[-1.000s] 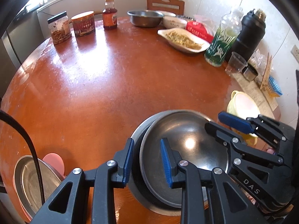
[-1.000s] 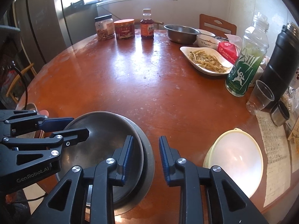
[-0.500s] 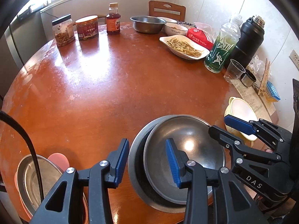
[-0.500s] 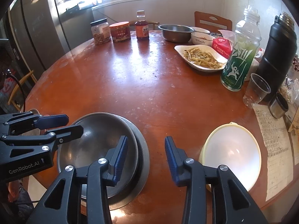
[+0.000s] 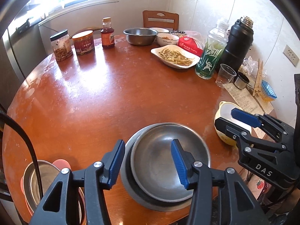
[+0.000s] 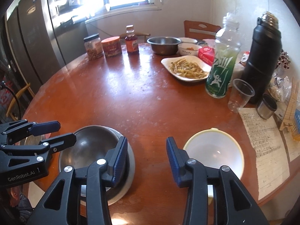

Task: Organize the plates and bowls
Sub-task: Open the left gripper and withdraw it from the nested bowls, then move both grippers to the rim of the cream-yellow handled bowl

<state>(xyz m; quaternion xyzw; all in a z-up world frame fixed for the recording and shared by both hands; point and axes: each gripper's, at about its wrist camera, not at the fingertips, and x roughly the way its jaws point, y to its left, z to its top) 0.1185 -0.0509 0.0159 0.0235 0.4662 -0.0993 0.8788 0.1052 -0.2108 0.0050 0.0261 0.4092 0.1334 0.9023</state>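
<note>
Left wrist view shows our left claw (image 5: pixel 147 162) with jaws opening and nothing pressed between the pads, though the near-left rim of the steel bowl (image 5: pixel 168 161) lies in the gap. That bowl sits nested in a wider steel plate (image 5: pixel 125 176) at the near edge of the counter (image 5: pixel 112 97). Our right claw (image 6: pixel 146 161) is also opening, empty, over bare counter between the steel stack and the plastic bowl (image 6: pixel 213 150) near the right edge. We judge the steel pieces light, stiff and slippery, best pinched at the thin rim. The plastic bowl looks lighter and may flex, so we would grip its rim too.
</note>
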